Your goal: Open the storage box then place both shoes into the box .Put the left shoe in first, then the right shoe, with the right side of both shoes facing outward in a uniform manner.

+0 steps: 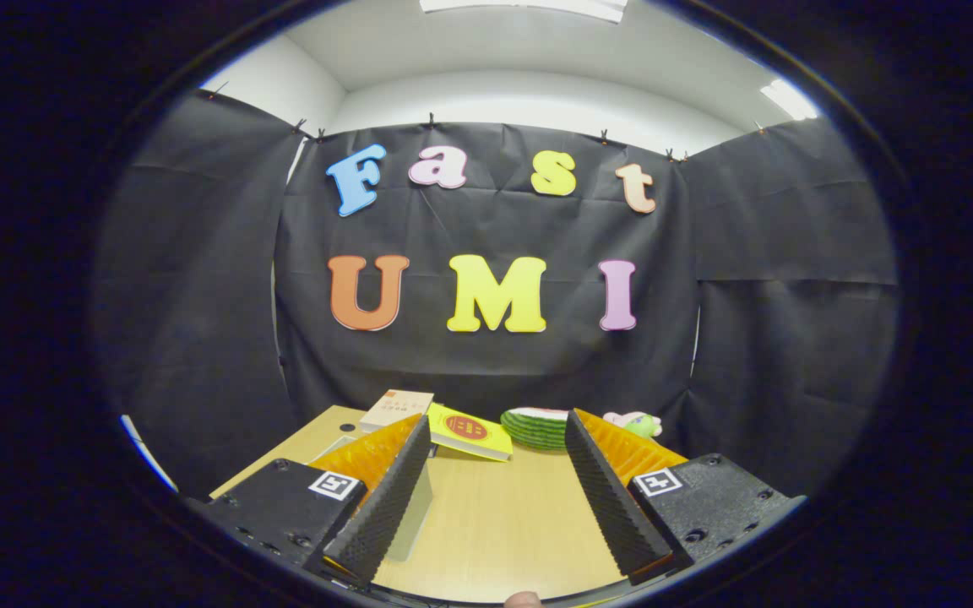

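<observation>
Open tool, books beyond

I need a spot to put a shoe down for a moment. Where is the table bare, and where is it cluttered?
The bare stretch of wooden table lies between the open gripper fingers, which hold nothing. Beyond them, along the booth's cloth wall, it is crowded: a tan book, a yellow book, a watermelon-slice toy and a small plush toy.

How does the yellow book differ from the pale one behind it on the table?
The yellow book carries a red round mark and lies nearer the open tongs; the pale book is beige, plainer, and sits farther back towards the cloth wall. Both lie flat on the wooden table.
</observation>
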The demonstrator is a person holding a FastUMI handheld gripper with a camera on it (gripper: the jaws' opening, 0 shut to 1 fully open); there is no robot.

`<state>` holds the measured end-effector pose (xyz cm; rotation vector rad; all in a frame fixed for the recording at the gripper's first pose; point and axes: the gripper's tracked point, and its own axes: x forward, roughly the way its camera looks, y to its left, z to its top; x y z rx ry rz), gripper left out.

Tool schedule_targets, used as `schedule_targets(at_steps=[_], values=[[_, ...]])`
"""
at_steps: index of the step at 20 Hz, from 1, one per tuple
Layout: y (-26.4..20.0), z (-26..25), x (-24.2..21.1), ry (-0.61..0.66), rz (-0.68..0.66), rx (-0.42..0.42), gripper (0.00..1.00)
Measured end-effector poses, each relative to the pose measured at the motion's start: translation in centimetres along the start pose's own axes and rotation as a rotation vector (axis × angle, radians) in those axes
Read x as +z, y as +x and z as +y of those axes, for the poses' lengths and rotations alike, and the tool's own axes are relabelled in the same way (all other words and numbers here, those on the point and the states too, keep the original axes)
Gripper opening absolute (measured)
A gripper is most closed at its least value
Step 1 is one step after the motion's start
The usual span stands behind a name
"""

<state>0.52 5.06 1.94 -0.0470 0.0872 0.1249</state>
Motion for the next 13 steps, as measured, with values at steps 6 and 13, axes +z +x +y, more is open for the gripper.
schedule_targets(at_steps=[6,13], values=[[-1.7,1.1,-3.5,0.027,0.01,0.005,1.0],[-1.8,1.0,-5.2,0.059,0.019,-0.006,1.0]])
